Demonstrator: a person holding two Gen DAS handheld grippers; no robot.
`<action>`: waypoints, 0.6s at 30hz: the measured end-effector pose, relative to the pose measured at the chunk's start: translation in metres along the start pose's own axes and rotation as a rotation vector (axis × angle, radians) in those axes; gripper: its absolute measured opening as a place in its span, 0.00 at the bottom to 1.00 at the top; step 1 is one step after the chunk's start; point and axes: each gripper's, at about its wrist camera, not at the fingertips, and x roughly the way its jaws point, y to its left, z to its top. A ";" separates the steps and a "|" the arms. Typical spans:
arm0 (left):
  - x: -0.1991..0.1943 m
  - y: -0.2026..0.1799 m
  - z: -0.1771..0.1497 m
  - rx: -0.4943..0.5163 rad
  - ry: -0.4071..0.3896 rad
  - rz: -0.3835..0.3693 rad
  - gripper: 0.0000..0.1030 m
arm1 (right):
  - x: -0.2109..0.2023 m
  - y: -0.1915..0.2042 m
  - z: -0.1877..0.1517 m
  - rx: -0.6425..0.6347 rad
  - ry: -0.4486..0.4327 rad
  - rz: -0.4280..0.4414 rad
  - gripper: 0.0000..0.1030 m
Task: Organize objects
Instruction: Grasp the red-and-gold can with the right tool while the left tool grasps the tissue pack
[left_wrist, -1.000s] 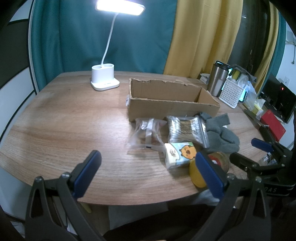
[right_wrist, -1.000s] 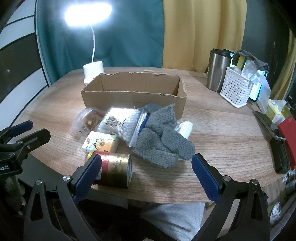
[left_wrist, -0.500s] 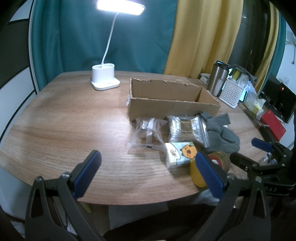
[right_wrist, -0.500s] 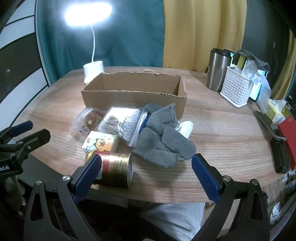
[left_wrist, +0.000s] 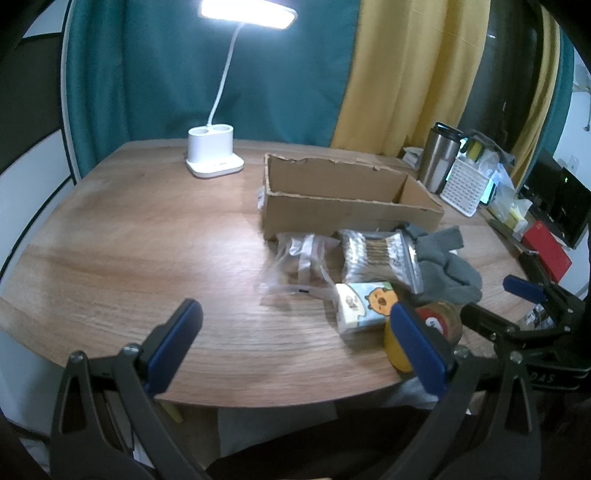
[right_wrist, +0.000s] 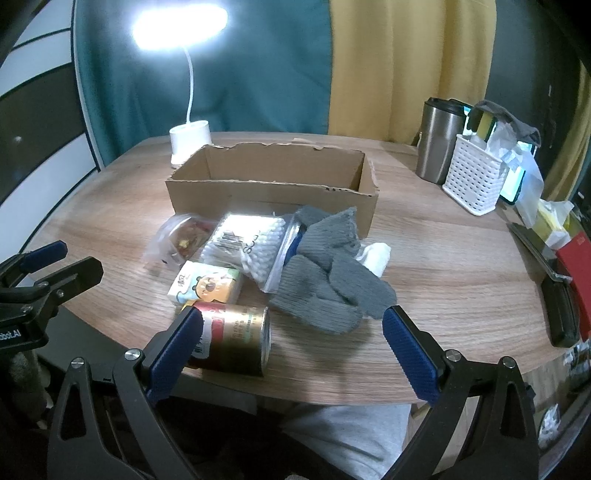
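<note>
An open cardboard box (right_wrist: 273, 192) (left_wrist: 347, 206) stands mid-table. In front of it lies a pile: grey gloves (right_wrist: 332, 280) (left_wrist: 443, 258), a bag of cotton swabs (right_wrist: 251, 240) (left_wrist: 376, 254), a clear bag of snacks (right_wrist: 181, 240) (left_wrist: 303, 258), a tissue pack with a cartoon animal (right_wrist: 207, 284) (left_wrist: 365, 302) and a gold can on its side (right_wrist: 232, 343) (left_wrist: 436, 328). My right gripper (right_wrist: 291, 347) is open at the near table edge, just before the can and gloves. My left gripper (left_wrist: 295, 339) is open over bare wood, left of the pile.
A white desk lamp (left_wrist: 214, 155) stands at the back left. A steel tumbler (right_wrist: 436, 140) and white basket (right_wrist: 476, 177) sit at the back right. A red box (right_wrist: 576, 273) and dark tools lie along the right edge. Teal and yellow curtains hang behind.
Both grippers have crept slightly forward toward the pile; the left view is a little blurred from motion. No object has moved.
</note>
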 end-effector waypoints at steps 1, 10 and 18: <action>0.000 0.000 0.000 -0.002 0.000 0.000 1.00 | 0.000 0.001 0.000 -0.002 0.001 0.000 0.97; 0.001 0.011 -0.002 -0.023 0.004 0.005 1.00 | 0.003 0.013 0.003 -0.025 0.011 0.027 0.97; 0.007 0.019 -0.003 -0.039 0.020 0.001 1.00 | 0.014 0.027 0.003 -0.046 0.039 0.053 0.97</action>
